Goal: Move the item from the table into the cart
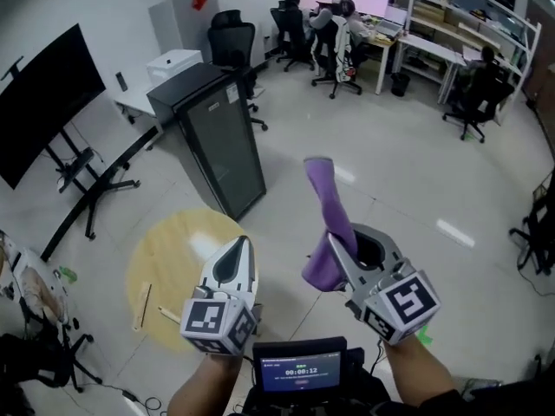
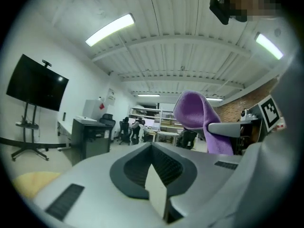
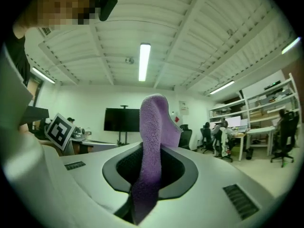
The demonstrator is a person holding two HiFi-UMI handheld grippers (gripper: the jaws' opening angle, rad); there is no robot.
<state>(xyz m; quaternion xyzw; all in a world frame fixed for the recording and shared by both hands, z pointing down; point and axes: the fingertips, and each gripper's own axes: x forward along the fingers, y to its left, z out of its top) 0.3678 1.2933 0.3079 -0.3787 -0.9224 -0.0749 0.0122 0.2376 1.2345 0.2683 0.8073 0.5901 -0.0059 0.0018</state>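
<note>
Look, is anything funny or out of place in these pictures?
Yes: the purple fuzzy cloth is up in mid-air, pinched in the right gripper. One end pokes up past the jaws and the rest hangs below. The left gripper is shut with nothing in it. Nothing looks spilled or broken.

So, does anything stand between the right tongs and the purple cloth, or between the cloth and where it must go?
Nothing stands between them: the right tongs are shut on the purple cloth. No cart shows in any view, so that path cannot be judged.
</note>
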